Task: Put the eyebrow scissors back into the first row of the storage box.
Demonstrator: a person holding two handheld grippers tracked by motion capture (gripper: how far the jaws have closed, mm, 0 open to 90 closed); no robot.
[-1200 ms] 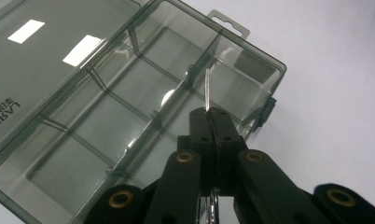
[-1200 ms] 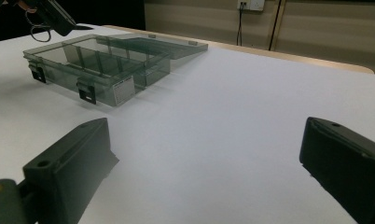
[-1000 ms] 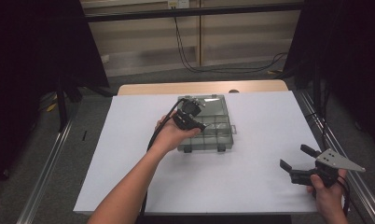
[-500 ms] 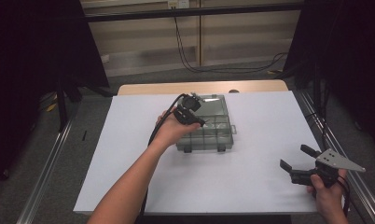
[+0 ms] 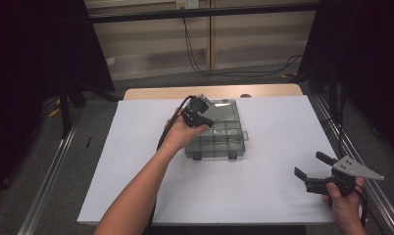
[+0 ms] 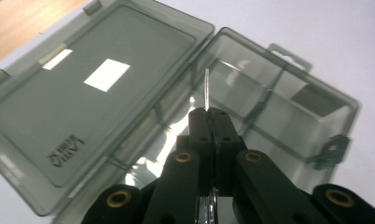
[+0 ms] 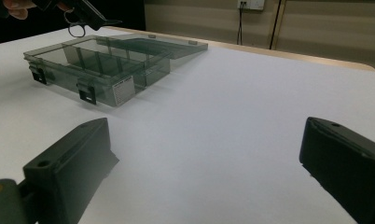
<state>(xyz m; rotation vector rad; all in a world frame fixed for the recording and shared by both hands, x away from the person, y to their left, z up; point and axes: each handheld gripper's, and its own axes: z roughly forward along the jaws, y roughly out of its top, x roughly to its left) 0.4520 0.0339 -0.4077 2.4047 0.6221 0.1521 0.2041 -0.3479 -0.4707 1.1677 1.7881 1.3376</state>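
Note:
A smoky transparent compartment box (image 5: 218, 143) lies mid-table with its lid (image 5: 223, 106) folded open flat behind it. My left gripper (image 5: 208, 121) hovers over the box's left rear part, shut on a thin metal piece (image 6: 207, 88) seen edge-on, like a key. That piece points at the dividers near the hinge (image 6: 232, 79), and a ring (image 7: 76, 31) hangs under the jaws. Its jaws (image 6: 212, 113) are pressed together. My right gripper (image 5: 312, 165) rests low at the table's right front, open and holding nothing (image 7: 204, 140). The box (image 7: 101, 65) lies far off to its left.
White sheet (image 5: 136, 161) covers the table, with a wooden strip (image 5: 151, 93) bare at the far edge. Metal rails (image 5: 48, 191) run along both sides. Two latches (image 5: 197, 156) stick out from the box's front wall.
My left hand has drifted a little toward the far side of the box, still shut on the metal piece. The right gripper has stayed where it was.

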